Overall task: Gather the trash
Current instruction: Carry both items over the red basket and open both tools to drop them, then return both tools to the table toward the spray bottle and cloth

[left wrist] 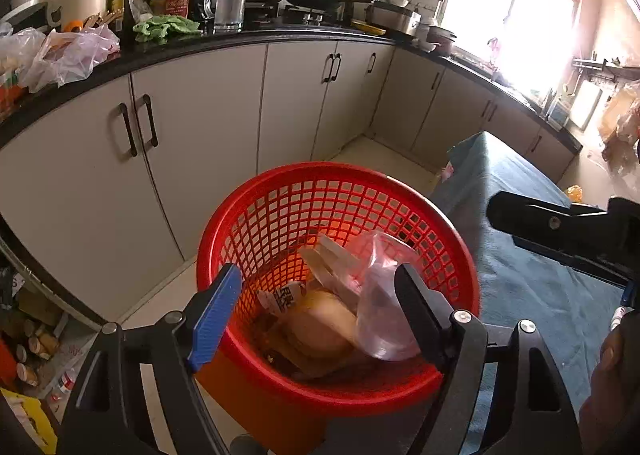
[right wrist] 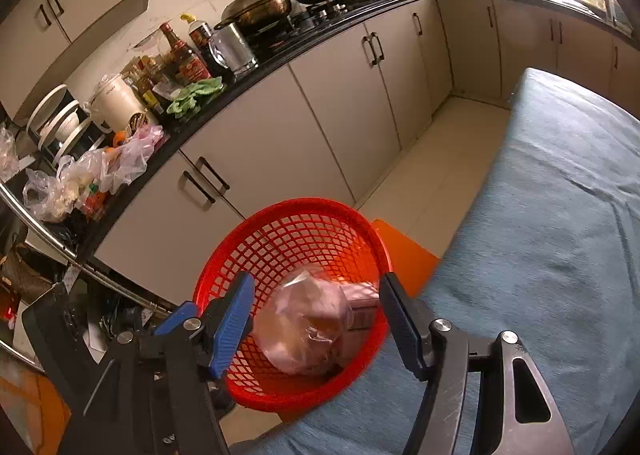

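A red mesh basket [left wrist: 336,175] [right wrist: 288,209] stands on an orange stool [right wrist: 404,251] beside the table. In it lie a pinkish clear plastic bag [left wrist: 380,295] [right wrist: 304,323], white paper wrappers [left wrist: 328,259] and a round tan lump [left wrist: 320,323]. My left gripper [left wrist: 318,315] hovers over the basket's near rim, open, with the trash below and beyond its pads. My right gripper [right wrist: 320,327] is also open above the basket, the bag lying between and under its fingers without touching them. One black finger of the right gripper [left wrist: 520,215] shows at the right of the left wrist view.
A blue cloth covers the table [left wrist: 540,275] [right wrist: 560,195] right of the basket. The black counter [left wrist: 240,39] carries bottles, a kettle, a lidded wok, a green rag and plastic bags [left wrist: 72,55]. White cabinet doors [right wrist: 280,143] line the tiled floor.
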A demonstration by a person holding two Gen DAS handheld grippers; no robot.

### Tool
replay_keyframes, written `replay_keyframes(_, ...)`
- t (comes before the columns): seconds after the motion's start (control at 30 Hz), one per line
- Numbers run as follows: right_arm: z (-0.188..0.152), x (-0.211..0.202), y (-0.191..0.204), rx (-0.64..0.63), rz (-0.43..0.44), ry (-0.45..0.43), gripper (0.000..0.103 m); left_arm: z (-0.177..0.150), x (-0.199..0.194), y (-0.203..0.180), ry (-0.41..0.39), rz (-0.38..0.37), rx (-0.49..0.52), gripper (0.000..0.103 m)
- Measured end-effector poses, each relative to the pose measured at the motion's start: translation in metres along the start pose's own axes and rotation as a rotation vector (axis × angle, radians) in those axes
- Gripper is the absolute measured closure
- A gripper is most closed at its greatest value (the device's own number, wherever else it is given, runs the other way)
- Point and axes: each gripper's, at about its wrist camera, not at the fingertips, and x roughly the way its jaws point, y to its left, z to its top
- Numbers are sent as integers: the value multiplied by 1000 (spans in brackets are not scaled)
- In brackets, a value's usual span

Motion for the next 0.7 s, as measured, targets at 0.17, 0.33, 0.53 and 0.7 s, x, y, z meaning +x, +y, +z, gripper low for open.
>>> replay_keyframes(0.17, -9, -30, -20, 39, -7, -39, 34, 0, -15, -12, -24, -28, 3, 25)
replay_keyframes(0.33, -23, -69, -45, 68, -43, -82, 34, -2, -36, -50, -51, -76, 75, 25)
replay_keyframes(0.53, -43, -128, -88, 120, -102, -159, 34, -14, -50, -111, -29, -163, 179, 24)
replay_keyframes(0.7, -64, -183, -146, 228, -143, -214, 34, -30, -59, -167, 3, -232, 278, 24)
